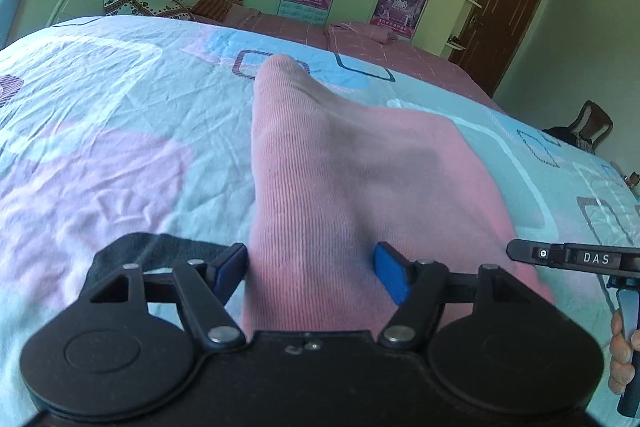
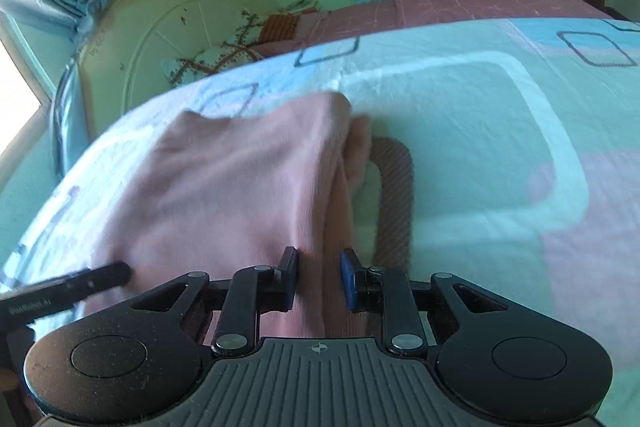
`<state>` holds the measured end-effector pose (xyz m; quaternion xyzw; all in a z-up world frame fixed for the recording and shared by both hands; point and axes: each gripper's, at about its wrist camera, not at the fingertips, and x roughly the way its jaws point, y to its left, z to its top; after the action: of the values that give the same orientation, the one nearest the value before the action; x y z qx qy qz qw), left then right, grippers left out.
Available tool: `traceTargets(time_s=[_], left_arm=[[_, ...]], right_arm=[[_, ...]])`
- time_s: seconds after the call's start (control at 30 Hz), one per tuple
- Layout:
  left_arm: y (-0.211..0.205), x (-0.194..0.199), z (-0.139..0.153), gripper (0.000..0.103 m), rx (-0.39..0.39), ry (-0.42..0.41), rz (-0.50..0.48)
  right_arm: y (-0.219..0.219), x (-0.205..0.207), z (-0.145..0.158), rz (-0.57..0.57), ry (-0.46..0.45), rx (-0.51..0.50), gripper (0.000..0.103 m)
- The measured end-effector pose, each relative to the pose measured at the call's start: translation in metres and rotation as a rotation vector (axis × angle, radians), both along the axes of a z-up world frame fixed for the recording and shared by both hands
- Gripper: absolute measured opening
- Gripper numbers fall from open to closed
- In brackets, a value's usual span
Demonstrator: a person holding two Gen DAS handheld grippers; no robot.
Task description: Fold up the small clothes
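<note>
Pink knit garment (image 1: pixel 320 163) mid-frame, pinched by left gripper (image 1: pixel 312 273) and right gripper (image 2: pixel 319 279), lifted off patterned bedsheet (image 1: pixel 100 115) for folding.

The left claw (image 1: pixel 310 273) points forward and low, its blue-padded fingers (image 1: pixel 390 277) set apart with pink cloth bunched between them. The right claw (image 2: pixel 319 277) sits just beside it, level, fingers (image 2: pixel 349 279) closer together and pinching a fold. A hand (image 1: pixel 622 355) grips the right handle.

garment (image 1: pixel 320 167): pink ribbed knit; bedsheet (image 1: pixel 100 107): pale blue, pink patches, square outlines
</note>
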<state>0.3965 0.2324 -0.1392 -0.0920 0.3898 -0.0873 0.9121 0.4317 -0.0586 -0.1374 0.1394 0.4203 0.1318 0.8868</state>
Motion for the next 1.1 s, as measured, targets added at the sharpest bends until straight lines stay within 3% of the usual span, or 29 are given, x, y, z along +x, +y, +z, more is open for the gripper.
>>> traceTargets(time_s=[0.1, 0.23, 0.3, 0.43, 0.53, 0.6, 0.77, 1.03, 1.1], left_arm=[[0.002, 0.001, -0.007, 0.071, -0.015, 0.028, 0.010], [-0.003, -0.005, 0.005, 0.070, 0.013, 0.021, -0.005], [-0.006, -0.008, 0.006, 0.076, 0.031, 0.020, -0.015], [-0.008, -0.010, 0.003, 0.081, 0.031, 0.059, -0.012], [-0.009, -0.010, 0.004, 0.094, 0.042, 0.090, -0.004], [-0.011, -0.009, 0.004, 0.102, 0.059, 0.105, -0.004], [-0.023, -0.004, -0.003, 0.102, 0.196, 0.215, 0.042], [-0.020, -0.023, 0.015, 0.102, 0.204, 0.171, 0.099], [-0.018, -0.030, 0.023, 0.091, 0.182, 0.152, 0.117]], right_arm=[[-0.005, -0.006, -0.013, -0.034, 0.016, -0.015, 0.023], [0.001, -0.014, 0.001, -0.074, 0.001, -0.030, 0.023], [0.003, -0.029, 0.007, -0.079, -0.031, -0.048, 0.023], [0.006, -0.037, -0.013, -0.103, 0.040, -0.079, 0.023], [0.011, -0.043, -0.007, -0.146, 0.047, -0.058, 0.023], [0.017, -0.046, -0.011, -0.152, 0.053, -0.105, 0.023], [0.032, -0.048, -0.014, -0.160, 0.044, -0.174, 0.024], [0.028, -0.046, -0.013, -0.182, 0.067, -0.149, 0.030], [0.027, -0.048, -0.007, -0.180, 0.067, -0.142, 0.030]])
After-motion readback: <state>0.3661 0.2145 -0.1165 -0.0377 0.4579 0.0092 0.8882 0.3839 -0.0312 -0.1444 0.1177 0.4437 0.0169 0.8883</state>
